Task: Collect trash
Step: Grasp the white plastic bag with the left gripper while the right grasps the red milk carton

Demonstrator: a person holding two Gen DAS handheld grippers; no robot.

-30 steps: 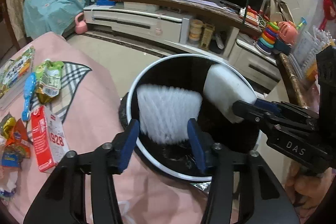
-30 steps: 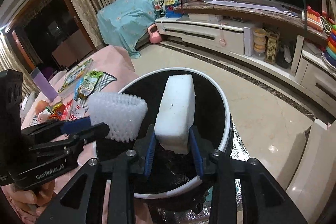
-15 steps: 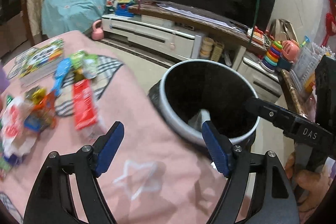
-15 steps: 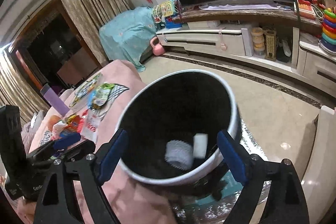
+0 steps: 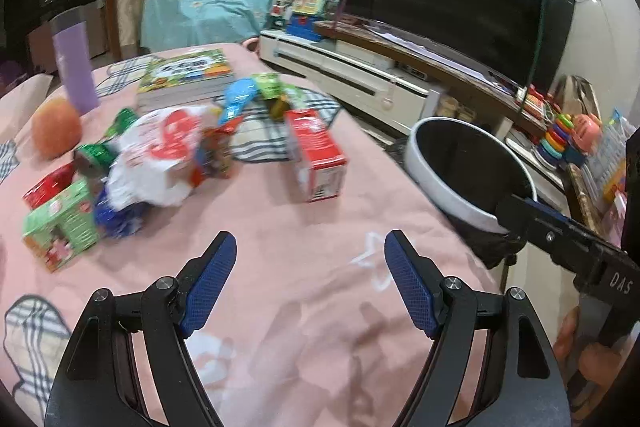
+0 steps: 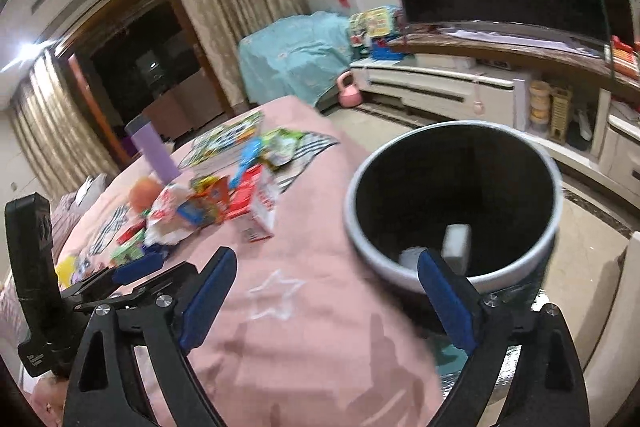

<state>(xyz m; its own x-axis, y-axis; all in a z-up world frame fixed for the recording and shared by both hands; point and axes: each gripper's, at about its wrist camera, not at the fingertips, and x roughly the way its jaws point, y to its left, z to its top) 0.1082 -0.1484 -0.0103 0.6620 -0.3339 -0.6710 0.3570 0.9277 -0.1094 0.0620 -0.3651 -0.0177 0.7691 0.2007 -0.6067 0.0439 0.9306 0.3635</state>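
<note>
Both claws empty, my left claw (image 5: 308,279) spread wide and my right claw (image 6: 324,297) opening by the bin (image 6: 360,227), and the red carton (image 5: 316,151) lies ahead and slightly left on the desk (image 5: 320,307), its long axis running away, nearer my left.

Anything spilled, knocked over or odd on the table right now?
Nothing spilled. The red carton lies on its side near the table edge, and wrappers plus a white plastic bag sit heaped together beside the peach: uncollected trash, not damage.
</note>
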